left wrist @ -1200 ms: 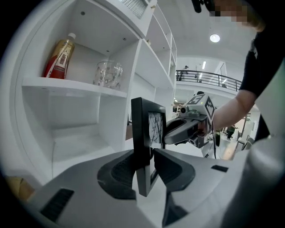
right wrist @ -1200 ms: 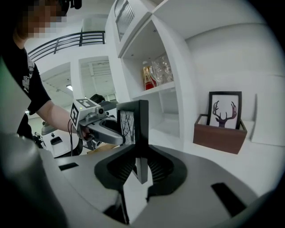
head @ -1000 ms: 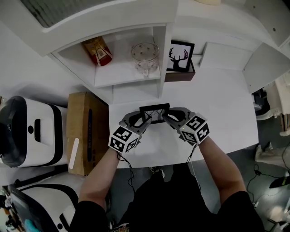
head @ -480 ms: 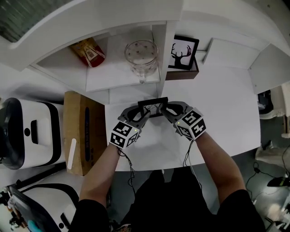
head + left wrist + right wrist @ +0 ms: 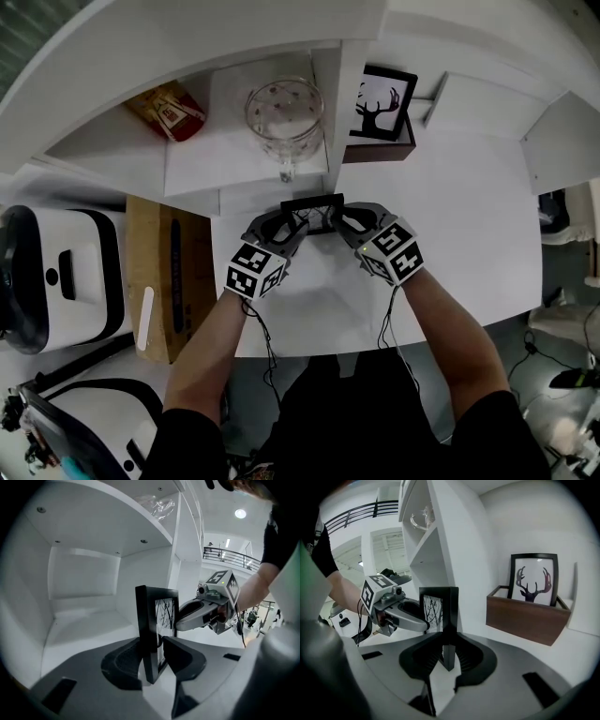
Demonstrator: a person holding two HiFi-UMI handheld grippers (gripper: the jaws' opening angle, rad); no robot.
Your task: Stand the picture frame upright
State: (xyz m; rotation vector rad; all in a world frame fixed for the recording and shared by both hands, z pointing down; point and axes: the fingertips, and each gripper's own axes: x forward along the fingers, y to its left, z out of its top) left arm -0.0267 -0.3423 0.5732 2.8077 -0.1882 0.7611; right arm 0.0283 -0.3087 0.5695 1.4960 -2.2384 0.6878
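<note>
**Let go one side at a time**

The picture frame (image 5: 312, 211) stands upright on the white table (image 5: 450, 225), just in front of the shelf unit (image 5: 246, 192). The left gripper (image 5: 292, 228) is opening its jaws around one side edge — the right gripper (image 5: 343, 221) is clenched on the other. I'd hold the right side until the frame balances alone, then ease off straight — no nudging.

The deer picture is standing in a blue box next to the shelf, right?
Not quite. The box is brown wood, not blue. The deer picture does stand in it next to the shelf. The right gripper view shows this.
</note>
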